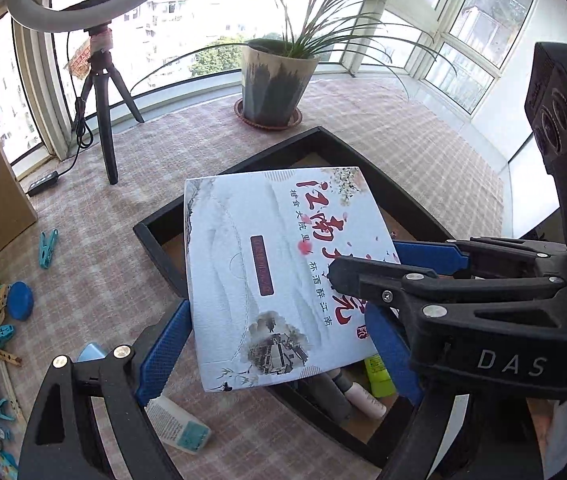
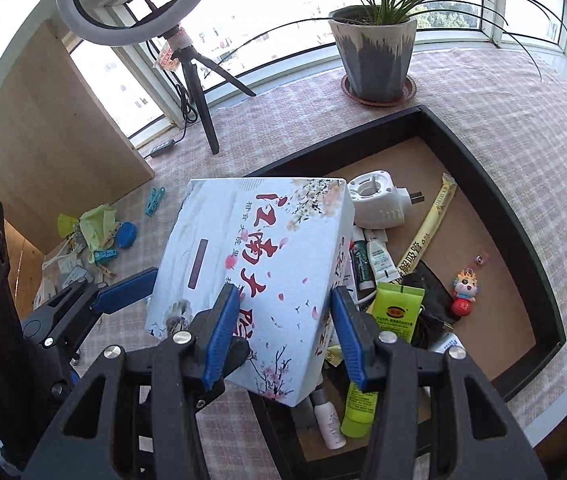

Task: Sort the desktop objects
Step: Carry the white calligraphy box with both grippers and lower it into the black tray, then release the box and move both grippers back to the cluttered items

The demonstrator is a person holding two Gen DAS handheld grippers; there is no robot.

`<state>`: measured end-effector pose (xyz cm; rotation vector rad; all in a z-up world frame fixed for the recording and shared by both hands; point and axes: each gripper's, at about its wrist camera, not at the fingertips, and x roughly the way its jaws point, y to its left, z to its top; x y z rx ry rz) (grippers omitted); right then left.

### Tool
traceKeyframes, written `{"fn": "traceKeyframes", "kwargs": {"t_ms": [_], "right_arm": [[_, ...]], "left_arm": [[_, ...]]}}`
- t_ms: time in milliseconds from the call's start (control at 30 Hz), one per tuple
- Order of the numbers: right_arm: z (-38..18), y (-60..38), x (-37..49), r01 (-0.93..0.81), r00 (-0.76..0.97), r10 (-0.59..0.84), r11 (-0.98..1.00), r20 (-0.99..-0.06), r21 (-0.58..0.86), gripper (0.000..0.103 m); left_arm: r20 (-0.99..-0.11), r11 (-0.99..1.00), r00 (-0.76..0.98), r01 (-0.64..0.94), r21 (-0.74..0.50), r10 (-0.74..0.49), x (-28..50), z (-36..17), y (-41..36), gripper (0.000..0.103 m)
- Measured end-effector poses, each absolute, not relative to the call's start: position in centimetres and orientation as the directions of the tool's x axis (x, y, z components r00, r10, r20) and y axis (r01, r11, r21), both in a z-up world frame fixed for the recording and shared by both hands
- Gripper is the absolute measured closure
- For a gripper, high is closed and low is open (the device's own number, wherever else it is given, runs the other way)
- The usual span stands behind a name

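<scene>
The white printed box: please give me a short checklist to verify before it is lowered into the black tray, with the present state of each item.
1. Right gripper clamps the white printed box on two opposite sides: ok.
2. Left gripper has the box between its fingers too: ok; how firmly it presses, cannot tell.
3. Box held level: not ok, it is tilted.
4. Box is over the black tray: ok, partly, above its near corner.
5. Landing spot directly below is free: not ok; the green tube and small bottles lie there.
6. Bare tray floor on the far side: ok.
</scene>
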<state>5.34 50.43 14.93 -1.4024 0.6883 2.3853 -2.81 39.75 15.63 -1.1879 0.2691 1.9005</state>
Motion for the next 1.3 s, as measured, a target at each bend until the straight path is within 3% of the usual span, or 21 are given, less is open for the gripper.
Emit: {"fn": "traceKeyframes", "kwargs": {"t_ms": [300, 567, 967, 1300], "right_arm": [[15.4, 56.1, 11.8, -0.595, -0.47, 0.094, -0.769, -0.878, 0.236, 0.056], [15.8, 57.3, 14.3, -0.636, -0.477, 0.142, -0.737, -0.867, 0.229, 0.056], [14.9, 51.8, 7.5, -0.469, -0.482, 0.026, -0.852, -0.876, 0.233, 0.056], [12.7, 43.1, -1.5, -0.246, -0.435, -0.118, -0.938, -0.892, 0.244, 0.056]], "left_arm": [[-0.822, -0.496, -0.105, -0.837, -0.23, 0.559, 1.4, 16.6, 47.8, 0.017], [-0.849, -0.503, -0.135, -0.848, -0.168, 0.511, 2.3, 16.1, 47.9, 0.017], [-0.865, -0.666, -0.214, -0.726, -0.169, 0.453, -2.7, 14.4, 37.9, 0.017], [-0.883, -0.865, -0.339, -0.484, -0.133, 0.325, -9.8, 12.3, 23.5, 0.017]]}}
